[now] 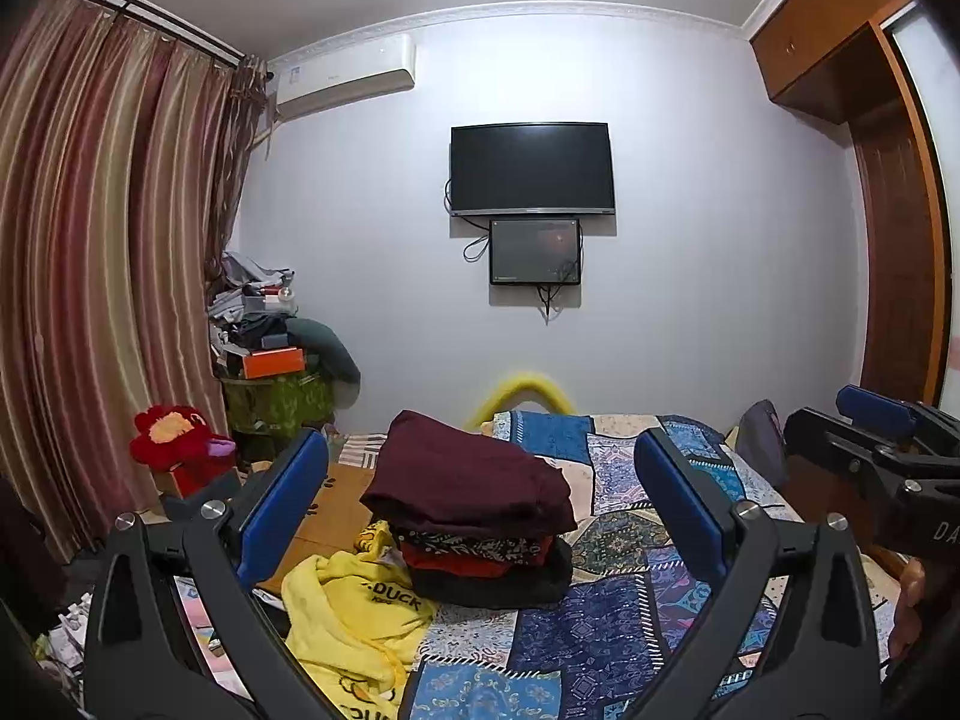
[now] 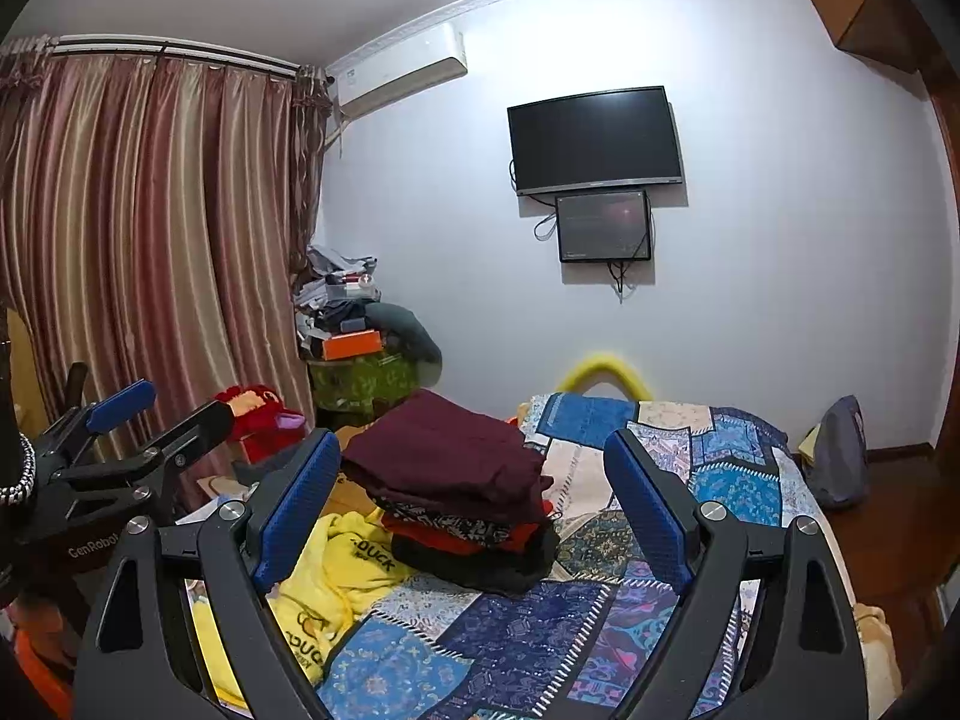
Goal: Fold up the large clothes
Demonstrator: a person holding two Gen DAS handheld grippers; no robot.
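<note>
At the far left hangs a striped curtain [image 1: 90, 240], closed over the window. Near its foot sits a red plush toy [image 1: 174, 438] on a box. Behind it, in the corner, there is a heap of clothes and boxes [image 1: 270, 324] on a green covered stand, with an orange box among them. Above this corner an air conditioner [image 1: 348, 75] is fixed on the wall.

The left gripper [image 1: 480, 498] is released, its blue fingers [image 1: 288, 504] wide apart, and it holds nothing. It hangs above the near part of the bed [image 1: 600, 630], which is covered with a blue patchwork blanket.

A yellow garment [image 1: 354, 618] with the word DUCK lies crumpled on the near left side of the bed, touching the pile beside it. This pile of folded clothes [image 1: 480, 516] stands in the middle left of the bed: a dark red piece on top, then a patterned one, a red one and a black one at the bottom.

On the far wall are a black television [image 1: 533, 168] and a smaller screen [image 1: 535, 252] just under it.

The right gripper [image 2: 474, 510] is also released and empty, with its fingers [image 2: 648, 516] spread, near the left one. At the far right stands a brown wardrobe [image 1: 888, 210], and a grey bag [image 2: 840, 456] rests beside the bed.
</note>
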